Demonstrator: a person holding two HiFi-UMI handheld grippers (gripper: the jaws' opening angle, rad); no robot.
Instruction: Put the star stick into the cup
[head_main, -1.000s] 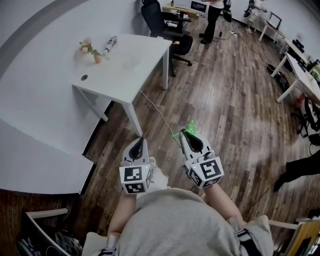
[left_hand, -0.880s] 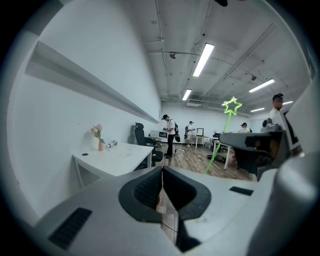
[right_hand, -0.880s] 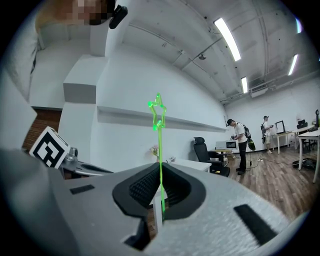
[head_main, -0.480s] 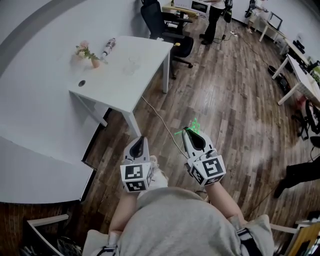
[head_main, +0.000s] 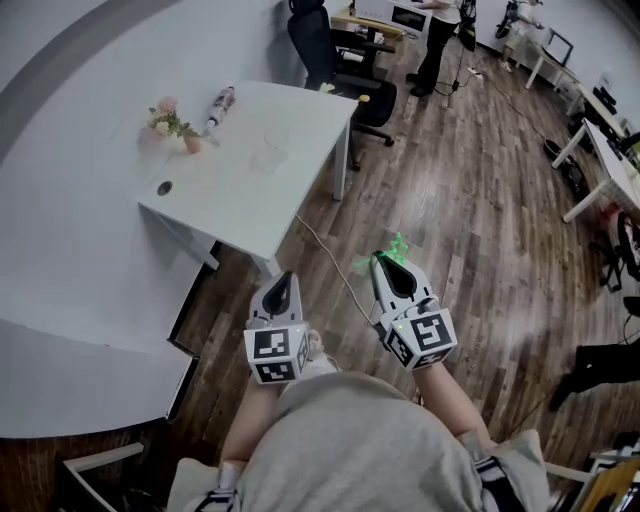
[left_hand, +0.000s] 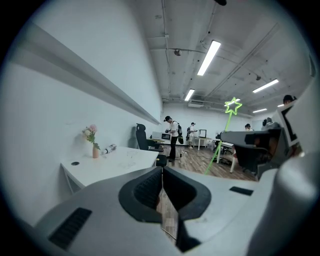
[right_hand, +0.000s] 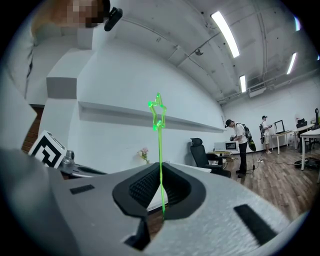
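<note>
My right gripper (head_main: 386, 263) is shut on the thin green star stick (head_main: 396, 246), held over the wood floor in front of the person. In the right gripper view the stick (right_hand: 160, 150) rises upright from the closed jaws to its star. My left gripper (head_main: 283, 288) hangs beside it, shut with nothing in it (left_hand: 162, 172). The left gripper view shows the stick (left_hand: 224, 134) off to the right. A faint clear cup (head_main: 268, 158) appears to stand on the white table (head_main: 300, 125), well ahead and left of both grippers.
A small vase of pink flowers (head_main: 180, 128) and a lying tube-like object (head_main: 220, 102) sit at the table's far side. A cable (head_main: 320, 240) runs across the floor. A black office chair (head_main: 340, 55) stands behind the table; people stand farther back.
The table sits slightly lower and nearer in the head view. Both grippers keep their pose, and the right one holds the stick as before.
</note>
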